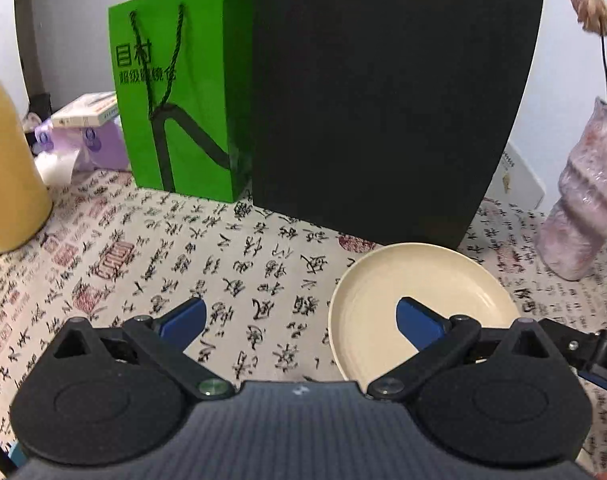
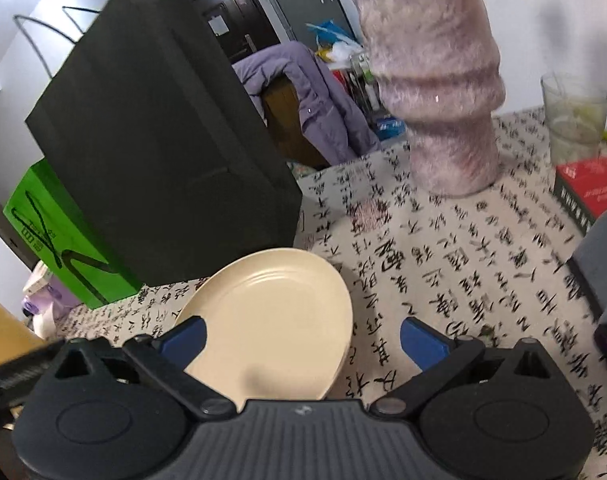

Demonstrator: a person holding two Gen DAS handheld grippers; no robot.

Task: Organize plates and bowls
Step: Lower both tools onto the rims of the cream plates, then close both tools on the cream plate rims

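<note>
A round cream plate (image 1: pixel 419 300) is seen on the calligraphy-printed tablecloth (image 1: pixel 223 256) (both grippers, left (image 1: pixel 301 320) and right (image 2: pixel 303 340), spread wide, empty).

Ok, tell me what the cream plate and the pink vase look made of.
Cream plate: probably melamine or plastic, possibly glazed ceramic; smooth, satin sheen, moulded concentric rings. Pink vase: covered in fuzzy plush or faux fur, with visible fibres; its core is hidden.
</note>
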